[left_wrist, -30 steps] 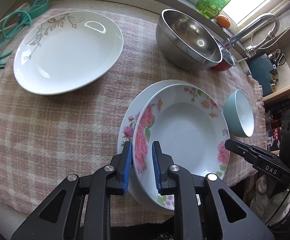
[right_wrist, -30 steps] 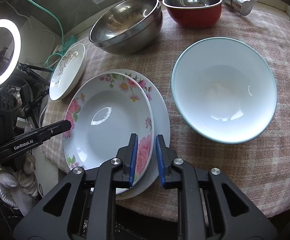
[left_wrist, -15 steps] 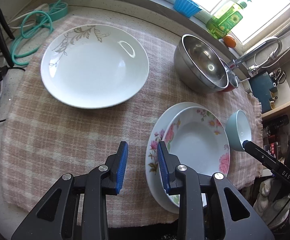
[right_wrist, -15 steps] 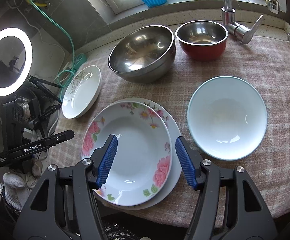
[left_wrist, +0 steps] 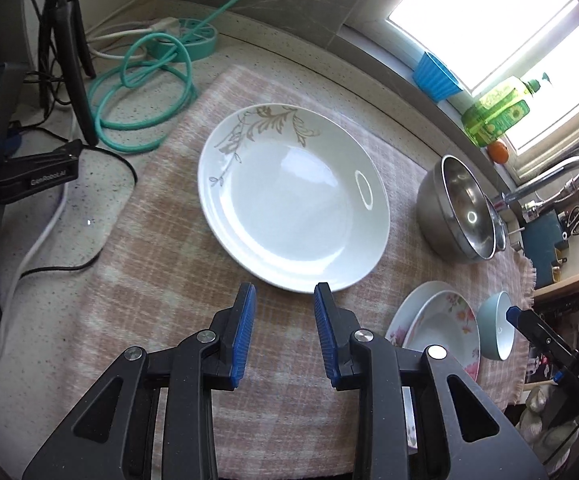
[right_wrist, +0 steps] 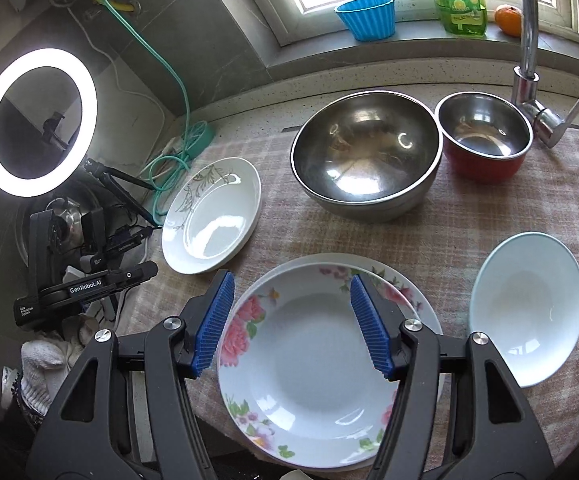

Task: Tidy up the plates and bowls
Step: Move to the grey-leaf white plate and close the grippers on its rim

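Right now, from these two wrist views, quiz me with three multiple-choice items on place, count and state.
1. The leaf-pattern plate lies:
A. on the checked cloth
B. in the steel bowl
C. on the windowsill

2. Floral plates stacked:
A. one
B. two
C. four

3. The right gripper jaws are:
A. clamped on a rim
B. shut, empty
C. open, empty

Answers: 1 A, cloth shows all around it; 2 B, a second rim shows under the top plate; 3 C, the blue pads stand apart above the plate.
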The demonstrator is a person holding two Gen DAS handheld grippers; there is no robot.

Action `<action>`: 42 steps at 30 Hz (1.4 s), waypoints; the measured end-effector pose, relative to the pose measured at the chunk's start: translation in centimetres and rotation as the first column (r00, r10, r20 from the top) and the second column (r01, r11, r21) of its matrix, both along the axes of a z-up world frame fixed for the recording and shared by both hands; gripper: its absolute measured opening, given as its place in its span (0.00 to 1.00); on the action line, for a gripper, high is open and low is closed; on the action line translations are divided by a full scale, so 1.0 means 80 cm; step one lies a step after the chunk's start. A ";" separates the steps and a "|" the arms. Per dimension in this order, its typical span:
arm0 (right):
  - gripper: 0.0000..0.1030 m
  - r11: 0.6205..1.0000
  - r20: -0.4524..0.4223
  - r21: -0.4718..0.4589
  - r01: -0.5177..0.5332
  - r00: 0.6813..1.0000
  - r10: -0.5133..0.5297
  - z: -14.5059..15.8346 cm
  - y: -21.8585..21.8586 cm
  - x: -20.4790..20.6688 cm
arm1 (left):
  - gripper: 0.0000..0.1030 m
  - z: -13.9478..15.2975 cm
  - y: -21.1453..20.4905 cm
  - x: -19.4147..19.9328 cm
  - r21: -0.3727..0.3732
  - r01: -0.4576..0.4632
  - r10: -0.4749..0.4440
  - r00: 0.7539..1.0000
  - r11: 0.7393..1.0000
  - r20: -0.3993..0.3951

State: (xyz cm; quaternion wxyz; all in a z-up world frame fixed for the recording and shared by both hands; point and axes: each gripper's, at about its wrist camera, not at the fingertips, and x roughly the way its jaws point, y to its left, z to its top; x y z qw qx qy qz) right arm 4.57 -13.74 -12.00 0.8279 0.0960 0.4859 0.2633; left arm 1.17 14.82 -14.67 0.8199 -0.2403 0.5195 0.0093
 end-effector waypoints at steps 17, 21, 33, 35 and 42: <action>0.49 1.000 -0.103 -0.001 -0.006 0.995 0.005 -0.047 0.087 0.073 | 0.33 -0.014 0.073 0.061 0.040 -0.039 0.038 0.999 0.998 0.025; 0.38 1.000 -0.121 -0.008 -0.010 0.993 0.009 -0.057 0.101 0.088 | 0.33 -0.025 0.080 0.074 0.030 -0.035 0.035 0.999 0.999 0.008; 0.24 0.999 -0.169 -0.019 -0.030 0.985 0.026 -0.086 0.133 0.118 | 0.26 -0.042 0.094 0.100 -0.007 -0.015 0.015 1.000 1.000 -0.016; 0.23 0.999 -0.179 -0.032 -0.033 0.984 0.026 -0.090 0.137 0.123 | 0.25 -0.044 0.093 0.103 -0.006 -0.007 0.007 1.000 1.000 -0.017; 0.14 0.997 -0.187 -0.064 -0.050 0.982 0.037 -0.098 0.150 0.137 | 0.14 -0.052 0.091 0.110 -0.016 0.011 -0.012 1.000 1.000 -0.025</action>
